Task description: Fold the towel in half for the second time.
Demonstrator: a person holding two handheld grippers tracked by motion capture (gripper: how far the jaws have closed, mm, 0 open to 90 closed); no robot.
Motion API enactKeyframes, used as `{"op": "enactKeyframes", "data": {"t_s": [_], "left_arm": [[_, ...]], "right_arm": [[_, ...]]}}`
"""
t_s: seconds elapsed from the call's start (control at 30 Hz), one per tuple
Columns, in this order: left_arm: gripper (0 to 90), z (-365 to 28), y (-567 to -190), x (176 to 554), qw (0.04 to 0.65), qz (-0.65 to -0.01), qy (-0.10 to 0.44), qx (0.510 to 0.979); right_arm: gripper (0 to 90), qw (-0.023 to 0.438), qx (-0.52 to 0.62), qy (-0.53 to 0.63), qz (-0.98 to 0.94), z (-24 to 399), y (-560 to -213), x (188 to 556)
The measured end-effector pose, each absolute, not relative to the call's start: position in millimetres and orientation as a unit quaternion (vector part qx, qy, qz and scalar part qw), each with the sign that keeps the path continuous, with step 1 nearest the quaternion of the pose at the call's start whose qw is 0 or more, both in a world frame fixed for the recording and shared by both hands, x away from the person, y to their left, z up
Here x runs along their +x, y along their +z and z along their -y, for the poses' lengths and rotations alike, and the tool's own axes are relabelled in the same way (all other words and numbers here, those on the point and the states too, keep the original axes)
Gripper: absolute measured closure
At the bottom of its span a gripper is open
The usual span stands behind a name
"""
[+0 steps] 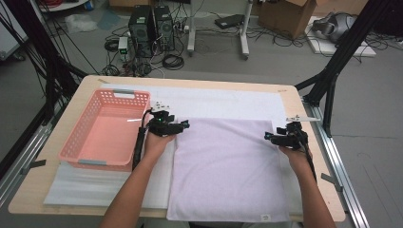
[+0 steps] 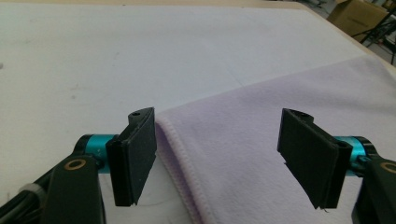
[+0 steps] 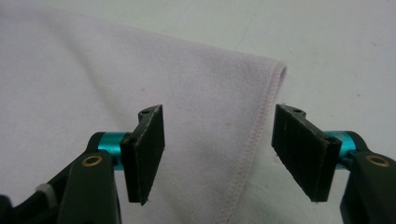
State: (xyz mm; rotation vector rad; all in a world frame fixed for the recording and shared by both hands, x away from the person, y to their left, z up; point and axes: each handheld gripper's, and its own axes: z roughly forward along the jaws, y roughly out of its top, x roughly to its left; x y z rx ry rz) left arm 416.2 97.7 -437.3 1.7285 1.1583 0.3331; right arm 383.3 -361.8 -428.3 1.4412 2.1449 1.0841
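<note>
Wooden table point(image 1: 57, 187) (white mat point(image 1: 223, 102)) | lilac towel point(image 1: 228, 166) | left gripper point(image 1: 184, 124), right gripper point(image 1: 269, 136): fingers wide, empty

I note the towel point(image 1: 228, 166) lying flat on the sheet point(image 1: 214, 102) that covers the table point(image 1: 313, 156), toward the near right. The basket point(image 1: 107, 128) stands on the sheet at the left, just beside the towel's far left corner. My left gripper point(image 1: 183, 125) sits over that corner, between basket and towel; my right gripper point(image 1: 271, 136) sits at the far right corner.
</note>
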Motion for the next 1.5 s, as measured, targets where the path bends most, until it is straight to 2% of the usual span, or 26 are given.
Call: {"op": "enactKeyframes", "data": {"t_s": [0.1,0.17,0.27,0.43,0.6,0.67,0.73,0.77,0.8,0.87,0.9,0.93,1.03,1.13,1.4,1.5], "left_arm": [[32.6,-99.1,-443.8,420.1,0.481,-0.483,0.141,0.718],[33.6,-100.1,-447.1,421.8,0.469,-0.486,0.146,0.723],[34.5,-100.9,-450.8,424.0,0.458,-0.497,0.15,0.721],[36.7,-96.9,-452.5,428.0,0.439,-0.503,0.156,0.728],[41.2,-89.6,-452.2,426.5,0.419,-0.487,0.175,0.746],[46.7,-85.8,-452.1,425.3,0.411,-0.476,0.183,0.756],[48.3,-81.7,-452.0,424.0,0.399,-0.467,0.2,0.763],[50.7,-81.0,-451.8,423.2,0.402,-0.458,0.198,0.768],[62.7,-78.9,-451.5,421.9,0.403,-0.44,0.197,0.778],[77.4,-73.3,-451.1,419.3,0.4,-0.422,0.201,0.788],[80.6,-72.6,-451.1,419.3,0.4,-0.423,0.201,0.788],[82.2,-73.2,-451.4,419.8,0.404,-0.429,0.194,0.784],[84.7,-77.0,-451.7,421.4,0.416,-0.442,0.177,0.775],[85.4,-82.2,-450.8,422.5,0.427,-0.461,0.173,0.759],[85.7,-89.1,-432.9,419.9,0.493,-0.469,0.219,0.699],[85.7,-88.8,-430.5,418.1,0.5,-0.464,0.221,0.698]], "right_arm": [[34.3,0.168,0.512,0.37,-0.757,359.4,-432.1,389.1],[41.9,0.168,0.518,0.363,-0.756,358.6,-434.1,390.3],[41.8,0.171,0.518,0.365,-0.754,358.8,-435.8,392.4],[47.2,0.17,0.528,0.363,-0.749,359.5,-440.5,399.7],[51.6,0.199,0.542,0.338,-0.744,362.4,-439.5,403.5],[52.8,0.194,0.555,0.334,-0.737,366.7,-442.9,405.7],[58.5,0.195,0.558,0.336,-0.733,366.7,-442.9,406.1],[61.8,0.199,0.551,0.336,-0.738,365.7,-443.2,406.6],[67.0,0.197,0.548,0.338,-0.739,364.4,-443.3,406.8],[78.3,0.189,0.54,0.341,-0.746,361.7,-442.8,407.2],[84.0,0.185,0.537,0.34,-0.749,360.0,-442.3,407.8],[85.1,0.185,0.534,0.337,-0.753,357.9,-441.3,408.4],[87.2,0.178,0.54,0.324,-0.756,356.8,-438.0,410.3],[87.8,0.199,0.535,0.319,-0.756,354.5,-437.1,409.2],[88.0,0.237,0.539,0.366,-0.721,361.8,-423.0,409.0],[88.0,0.242,0.537,0.379,-0.714,362.6,-415.1,408.1]]}}
